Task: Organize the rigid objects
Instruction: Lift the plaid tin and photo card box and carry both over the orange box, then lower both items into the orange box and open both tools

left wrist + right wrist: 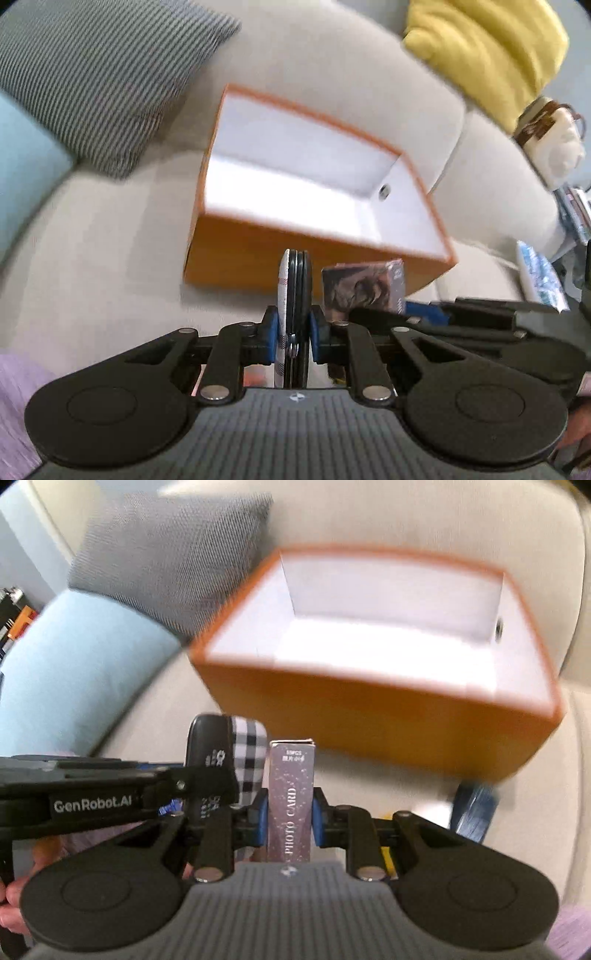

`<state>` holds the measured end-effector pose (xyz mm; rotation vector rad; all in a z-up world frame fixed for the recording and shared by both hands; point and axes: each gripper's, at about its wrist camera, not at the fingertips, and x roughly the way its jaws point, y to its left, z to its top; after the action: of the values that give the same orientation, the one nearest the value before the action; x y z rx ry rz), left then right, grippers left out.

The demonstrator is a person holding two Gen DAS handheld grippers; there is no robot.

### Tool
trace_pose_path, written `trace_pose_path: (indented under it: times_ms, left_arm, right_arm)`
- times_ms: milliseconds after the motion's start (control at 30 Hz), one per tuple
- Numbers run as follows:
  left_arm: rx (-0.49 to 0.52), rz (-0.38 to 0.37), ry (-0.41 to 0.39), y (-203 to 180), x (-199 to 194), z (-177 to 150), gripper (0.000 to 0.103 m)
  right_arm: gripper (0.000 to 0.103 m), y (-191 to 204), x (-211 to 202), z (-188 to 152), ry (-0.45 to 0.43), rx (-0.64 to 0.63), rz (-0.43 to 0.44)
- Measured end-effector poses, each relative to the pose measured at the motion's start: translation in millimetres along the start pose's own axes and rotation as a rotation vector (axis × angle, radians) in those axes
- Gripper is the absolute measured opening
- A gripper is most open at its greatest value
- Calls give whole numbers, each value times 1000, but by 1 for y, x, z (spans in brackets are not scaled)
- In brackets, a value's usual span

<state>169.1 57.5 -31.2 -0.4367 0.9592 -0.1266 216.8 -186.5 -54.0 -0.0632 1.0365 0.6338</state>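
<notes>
Both hand-held grippers loaded — orange box (236, 236) ahead on sofa (110, 236).
Left hand-held gripper (293, 328) clamps flat plaid-and-black case (291, 288); right hand-held gripper (288, 821) clamps photo card box (290, 794) upright.

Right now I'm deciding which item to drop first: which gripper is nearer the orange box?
Neither clearly. The left gripper and right gripper sit side by side before the orange box.

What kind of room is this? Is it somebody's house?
Probably a living room at home. There's a soft beige sofa with a striped grey cushion, a yellow cushion and an orange box on the seat.
</notes>
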Motion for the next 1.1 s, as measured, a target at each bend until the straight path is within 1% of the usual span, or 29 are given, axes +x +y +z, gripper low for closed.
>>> trace_pose_path:
  times_ms: [100, 200, 267, 333, 367, 467, 533, 633, 700, 833, 933, 967, 1033, 1100]
  left_arm:
    - [25, -23, -45, -5, -11, 34, 18]
    - [51, -25, -80, -8, -11, 69, 18]
    - [39, -42, -73, -3, -1, 92, 18]
    - [27, -50, -43, 4, 16, 114, 18]
    - [29, -45, -27, 5, 24, 120, 18]
    - [59, 4, 29, 9, 60, 139, 18]
    - [79, 37, 67, 11, 86, 148, 18]
    - [87, 48, 135, 15, 116, 158, 18]
    - [111, 61, 176, 15, 136, 163, 18]
    - [159, 102, 235, 18, 165, 169, 18]
    - [166, 107, 268, 16, 179, 176, 18]
    - [170, 122, 274, 14, 183, 178, 18]
    - [190, 179, 290, 8, 193, 181, 19]
    - [200, 204, 294, 6, 200, 182, 19]
  right_arm:
    - [24, -2, -27, 28, -78, -11, 19]
    - [24, -6, -41, 58, -136, -19, 19]
    - [24, -13, -38, 74, -155, -15, 10]
    - [24, -22, -28, 88, -161, 1, -8]
    - [24, -26, -21, 95, -152, 10, -20]
    - [24, -39, 3, 106, -121, 31, -46]
    - [24, -51, 20, 117, -82, 63, -58]
    - [24, -69, 48, 118, -28, 123, -57]
    - [24, -77, 63, 116, 2, 146, -66]
    - [24, -92, 86, 121, 44, 177, -64]
    - [24, -100, 98, 124, 56, 188, -61]
    - [24, -102, 101, 126, 59, 190, -60]
    - [24, -106, 108, 127, 66, 199, -53]
    - [23, -110, 116, 129, 73, 214, -42]
